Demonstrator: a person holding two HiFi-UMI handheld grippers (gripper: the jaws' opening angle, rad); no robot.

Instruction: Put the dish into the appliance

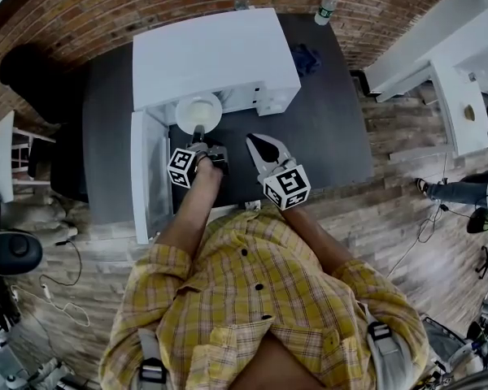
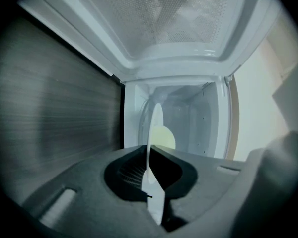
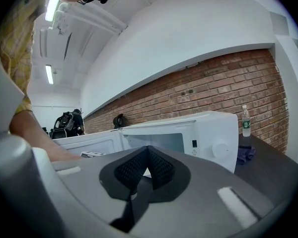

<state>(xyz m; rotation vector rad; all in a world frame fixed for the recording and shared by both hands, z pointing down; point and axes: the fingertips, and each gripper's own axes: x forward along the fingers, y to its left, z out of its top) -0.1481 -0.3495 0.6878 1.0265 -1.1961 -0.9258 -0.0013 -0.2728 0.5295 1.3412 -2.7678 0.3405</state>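
**Plate at the mouth of the microwave**

The left claw (image 1: 199, 135) is clamped tight on the rim of a white plate (image 1: 198, 112). In the left gripper view the plate runs edge-on, straight up between the two black pads. The claw is rolled onto its side, so in the head view the plate lies flat. The forearm behind it comes out of a yellow checked shirt (image 1: 252, 299).

The plate sits in the opening of the white microwave (image 1: 215, 55). Its far edge is already under the top of the box and its near edge is outside. The microwave door (image 1: 146, 177) stands swung open on the person's left, and its dotted window fills the top of the left gripper view. Past the plate the pale inside walls of the oven show.

The right claw (image 1: 252, 139) is closed with its tips together and nothing between them. It hangs just right of the plate, over the dark table (image 1: 333, 136), and points toward the front of the microwave.

Further back on the table, a blue cloth (image 1: 307, 58) lies beside the microwave. Two water bottles (image 1: 328, 5) stand against the brick wall (image 1: 106, 15).
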